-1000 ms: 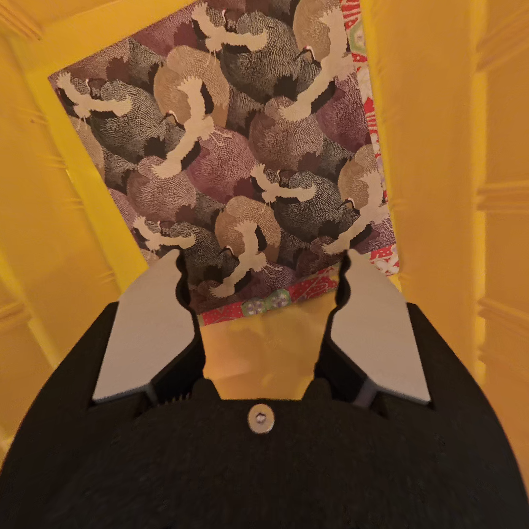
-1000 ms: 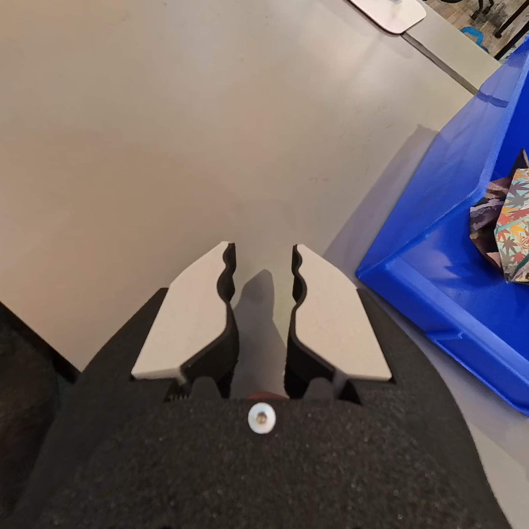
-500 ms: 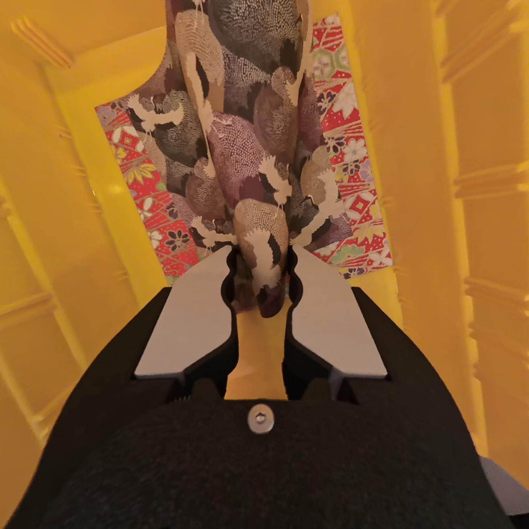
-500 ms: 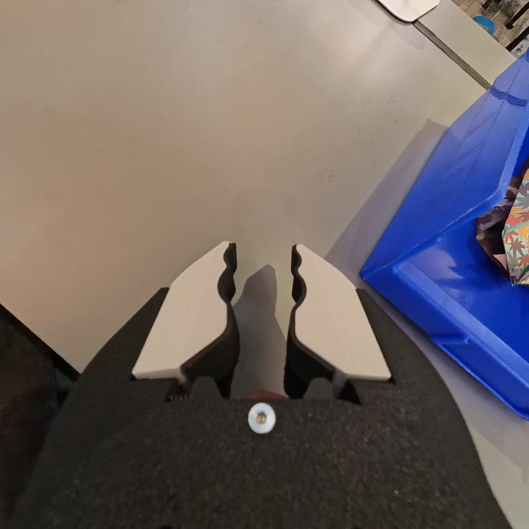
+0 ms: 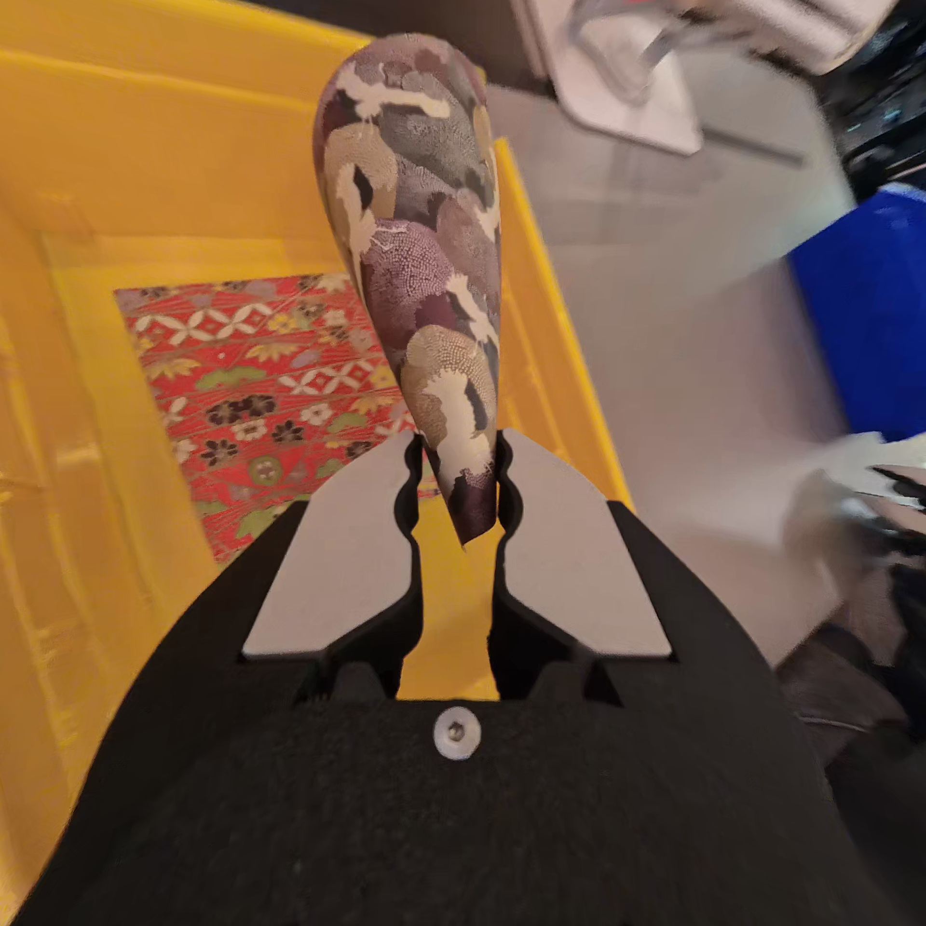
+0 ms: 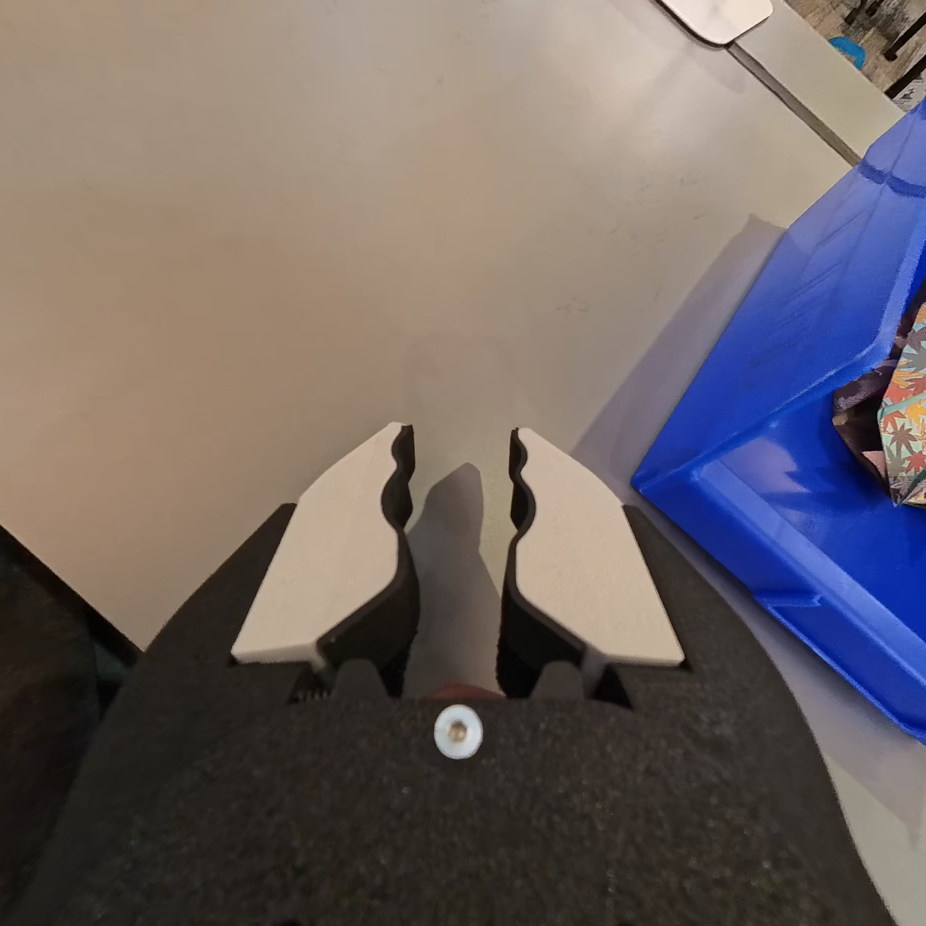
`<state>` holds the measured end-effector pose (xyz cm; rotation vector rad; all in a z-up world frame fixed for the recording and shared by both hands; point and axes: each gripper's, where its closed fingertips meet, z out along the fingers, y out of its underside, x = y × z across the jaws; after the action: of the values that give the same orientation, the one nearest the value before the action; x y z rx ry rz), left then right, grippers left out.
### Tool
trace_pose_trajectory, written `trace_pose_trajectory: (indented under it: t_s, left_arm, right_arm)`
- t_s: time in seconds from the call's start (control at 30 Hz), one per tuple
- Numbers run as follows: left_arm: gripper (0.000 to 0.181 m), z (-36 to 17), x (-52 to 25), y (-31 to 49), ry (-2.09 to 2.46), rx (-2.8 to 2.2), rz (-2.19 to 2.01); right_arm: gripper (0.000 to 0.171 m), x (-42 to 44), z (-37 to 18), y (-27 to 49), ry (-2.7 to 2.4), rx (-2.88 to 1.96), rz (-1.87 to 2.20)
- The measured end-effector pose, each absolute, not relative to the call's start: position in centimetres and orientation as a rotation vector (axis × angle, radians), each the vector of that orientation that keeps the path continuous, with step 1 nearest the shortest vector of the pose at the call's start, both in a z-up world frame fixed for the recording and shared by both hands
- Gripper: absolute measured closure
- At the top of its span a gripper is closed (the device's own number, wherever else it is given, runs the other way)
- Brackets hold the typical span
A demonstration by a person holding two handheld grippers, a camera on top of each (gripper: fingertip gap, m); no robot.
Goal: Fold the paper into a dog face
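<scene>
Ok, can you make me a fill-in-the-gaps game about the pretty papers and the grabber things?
1. The left gripper has its jaws shut on the curled purple-and-tan crane-patterned paper sheet, lifted above the ____ plastic bin.
2. The flat paper left in that bin is mostly ____.
3. The right gripper holds ____.
4. Folded leaf-patterned paper lies in the ____ plastic bin.

Missing words: yellow; red; nothing; blue

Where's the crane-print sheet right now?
Left wrist view, centre: the crane-print sheet is pinched in the left tool, above the yellow bin's right wall.
</scene>
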<state>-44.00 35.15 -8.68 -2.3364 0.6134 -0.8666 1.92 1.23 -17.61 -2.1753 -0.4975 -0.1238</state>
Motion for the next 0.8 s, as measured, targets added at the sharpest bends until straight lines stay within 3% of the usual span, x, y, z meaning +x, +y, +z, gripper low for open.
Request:
trace_pose_trajectory:
  t_s: [0.23,0.43,0.6,0.8]
  left_arm:
    - [0.154,-2.7,-40.4,31.1,0.729,-2.136,-1.092]
    - [0.15,-0.4,-32.6,25.3,0.888,-2.022,-1.358]
    - [0.147,-2.4,-24.6,19.6,0.982,-2.028,-1.667]
    - [0.137,-10.4,-17.4,15.4,1.091,-2.252,-1.812]
  right_arm:
    - [0.136,1.8,-17.6,1.3,-0.506,-2.175,-0.129]
    - [0.136,1.7,-17.1,1.5,-0.501,-2.146,-0.143]
    - [0.136,0.9,-15.6,2.3,-0.531,-2.099,-0.15]
    - [0.136,1.3,-14.5,2.1,-0.478,-2.065,-0.101]
